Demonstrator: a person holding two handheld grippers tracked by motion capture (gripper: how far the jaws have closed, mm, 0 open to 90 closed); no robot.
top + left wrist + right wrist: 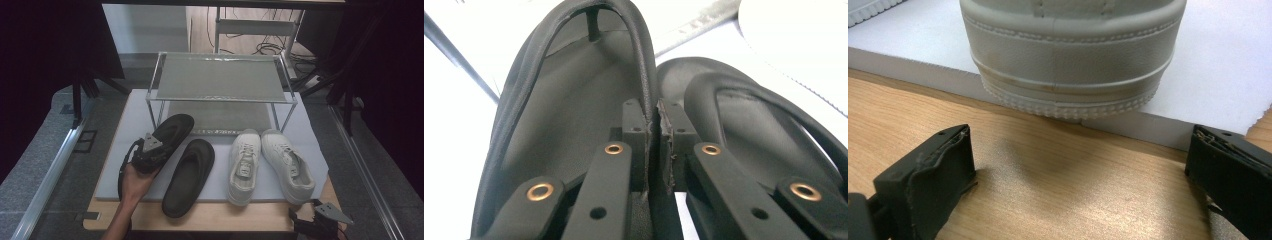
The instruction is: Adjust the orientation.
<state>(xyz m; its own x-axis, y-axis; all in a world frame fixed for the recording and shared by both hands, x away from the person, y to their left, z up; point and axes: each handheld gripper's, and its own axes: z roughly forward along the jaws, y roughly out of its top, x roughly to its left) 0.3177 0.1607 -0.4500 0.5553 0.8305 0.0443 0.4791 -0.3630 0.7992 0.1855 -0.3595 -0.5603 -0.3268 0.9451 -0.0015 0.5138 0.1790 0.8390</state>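
Note:
My left gripper is shut on the thin side rim of the left black slipper, whose toe points toward the wire shoe rack. A second black slipper lies just to its right on the pale mat. Two white sneakers lie side by side further right. My right gripper stands open over the wooden table, just short of the right sneaker's heel, with nothing between its jaws.
The rack has two mesh shelves; the lower one sits just beyond the shoes' toes. The mat's front edge forms a low step above the table. Dark curtains and metal rails flank both sides.

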